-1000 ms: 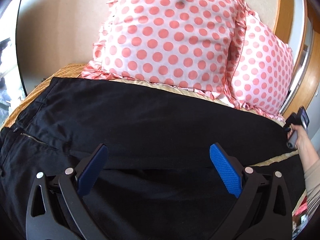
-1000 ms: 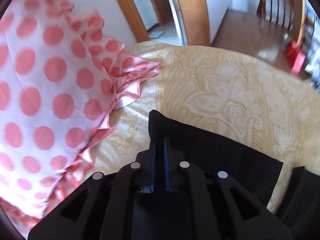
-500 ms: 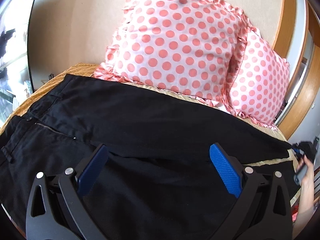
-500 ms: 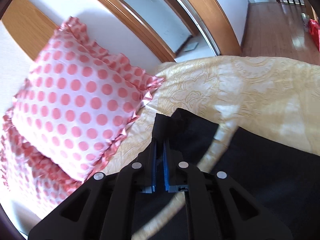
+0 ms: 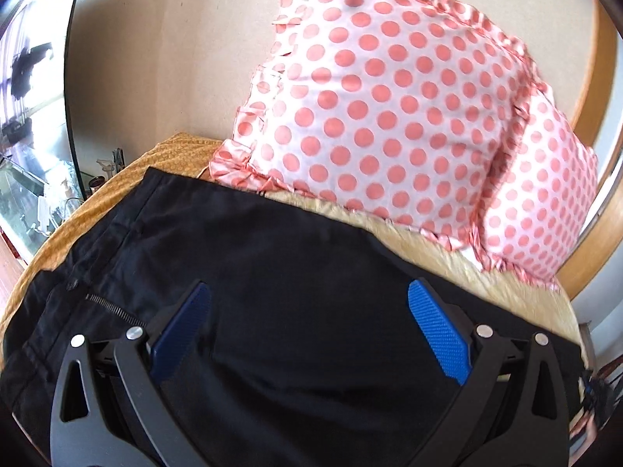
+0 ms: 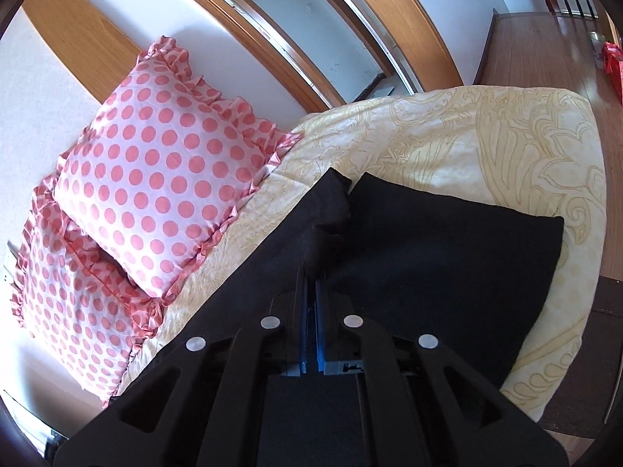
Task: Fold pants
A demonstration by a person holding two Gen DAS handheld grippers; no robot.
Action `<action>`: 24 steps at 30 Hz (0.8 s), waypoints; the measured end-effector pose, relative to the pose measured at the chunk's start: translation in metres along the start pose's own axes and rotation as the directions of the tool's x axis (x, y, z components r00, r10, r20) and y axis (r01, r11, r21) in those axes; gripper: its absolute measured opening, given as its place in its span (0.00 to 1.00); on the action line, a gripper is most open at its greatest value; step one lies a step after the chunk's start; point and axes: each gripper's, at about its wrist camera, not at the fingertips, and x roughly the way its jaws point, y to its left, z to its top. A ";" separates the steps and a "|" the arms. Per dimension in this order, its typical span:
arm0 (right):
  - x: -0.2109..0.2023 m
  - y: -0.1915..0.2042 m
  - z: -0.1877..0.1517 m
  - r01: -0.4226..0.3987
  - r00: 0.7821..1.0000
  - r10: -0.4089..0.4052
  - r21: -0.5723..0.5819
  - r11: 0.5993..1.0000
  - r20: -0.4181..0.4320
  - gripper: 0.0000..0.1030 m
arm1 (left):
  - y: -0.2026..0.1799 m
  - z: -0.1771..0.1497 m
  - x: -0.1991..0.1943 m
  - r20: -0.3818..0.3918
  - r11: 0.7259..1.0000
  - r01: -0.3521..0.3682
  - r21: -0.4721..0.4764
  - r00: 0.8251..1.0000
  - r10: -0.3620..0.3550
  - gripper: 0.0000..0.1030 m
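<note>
Two grippers going here, one in each hand. My right gripper [image 6: 310, 276] has its blue pads pinched tight on a pant leg [image 6: 311, 229] near the hem, and that bit of black cloth bunches up and rises off the bed from between the fingers toward 12 o'clock. The other leg [image 6: 447, 257] lies flat just to the 2 o'clock side of it, its hem end square against the yellow patterned bedspread [image 6: 506, 148]. Further out at 10 o'clock in that view sit the two pink polka-dot pillows [image 6: 163, 190], frilly edges, leaning on the headboard, with a wood door frame [image 6: 409, 19] up around 12 to 1 and wooden floor [image 6: 545, 46] beyond at 2.

My left gripper [image 5: 307, 323] is spread wide, holding nothing, hovering over the upper part of the pants [image 5: 292, 264]; can't tell if the tips actually touch the fabric. The zipper [image 5: 111, 307] and waistband end show at about 9 o'clock from the fingers. Black cloth fills the whole lower half of that view, lying across the bed. The same pillows [image 5: 381, 109] are up at 12 to 1 o'clock, just beyond the far edge of the pants, with the beige headboard [image 5: 163, 58] behind them at 11.
</note>
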 end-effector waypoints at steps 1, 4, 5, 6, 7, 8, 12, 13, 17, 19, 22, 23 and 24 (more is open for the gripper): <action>-0.001 0.000 0.000 -0.007 1.000 0.007 -0.001 1.000 0.003 0.03 | 0.001 0.009 0.007 -0.008 1.000 -0.004 -0.014 1.000 0.004 0.97; -0.004 -0.001 0.001 -0.013 1.000 0.013 -0.007 1.000 0.009 0.03 | 0.007 0.046 0.046 -0.071 0.995 0.023 -0.092 0.997 -0.030 0.97; -0.004 -0.001 0.001 -0.015 1.000 0.015 -0.005 1.000 0.010 0.03 | 0.008 0.055 0.060 -0.095 0.993 0.023 -0.114 0.995 -0.033 0.97; -0.005 -0.001 0.001 -0.016 1.000 0.016 -0.002 1.000 0.011 0.03 | 0.010 0.061 0.069 -0.108 0.992 0.015 -0.129 0.994 -0.029 0.97; -0.007 -0.002 0.001 -0.016 1.000 0.016 0.000 1.000 0.014 0.03 | 0.013 0.070 0.088 -0.136 0.988 -0.007 -0.156 0.991 -0.015 0.97; -0.009 -0.004 0.001 -0.015 1.000 0.015 0.002 1.000 0.019 0.03 | 0.015 0.073 0.097 -0.150 0.986 -0.019 -0.168 0.989 -0.006 0.97; -0.019 -0.008 -0.002 0.002 0.999 -0.002 0.009 1.000 0.038 0.03 | 0.025 0.081 0.146 -0.256 0.966 -0.076 -0.248 0.967 0.011 0.95; -0.021 -0.010 -0.003 0.007 0.999 -0.008 0.012 1.000 0.041 0.03 | 0.026 0.080 0.154 -0.279 0.962 -0.087 -0.259 0.960 0.011 0.92; -0.024 -0.012 -0.005 0.016 0.999 -0.017 0.012 1.000 0.041 0.03 | 0.027 0.075 0.180 -0.365 0.957 -0.128 -0.260 0.931 0.025 0.80; -0.025 -0.012 -0.005 0.023 0.999 -0.023 0.000 1.000 0.043 0.03 | 0.028 0.071 0.189 -0.390 0.954 -0.138 -0.267 0.920 0.024 0.76; -0.025 -0.012 -0.004 0.024 0.999 -0.024 -0.008 1.000 0.038 0.03 | 0.029 0.068 0.203 -0.431 0.948 -0.173 -0.266 0.901 0.043 0.65; -0.025 -0.012 -0.004 0.025 0.999 -0.025 -0.011 1.000 0.038 0.03 | 0.031 0.067 0.206 -0.438 0.944 -0.189 -0.272 0.897 0.054 0.61; -0.025 -0.012 -0.004 0.026 0.999 -0.026 -0.014 1.000 0.038 0.03 | 0.034 0.065 0.209 -0.444 0.933 -0.212 -0.290 0.894 0.065 0.57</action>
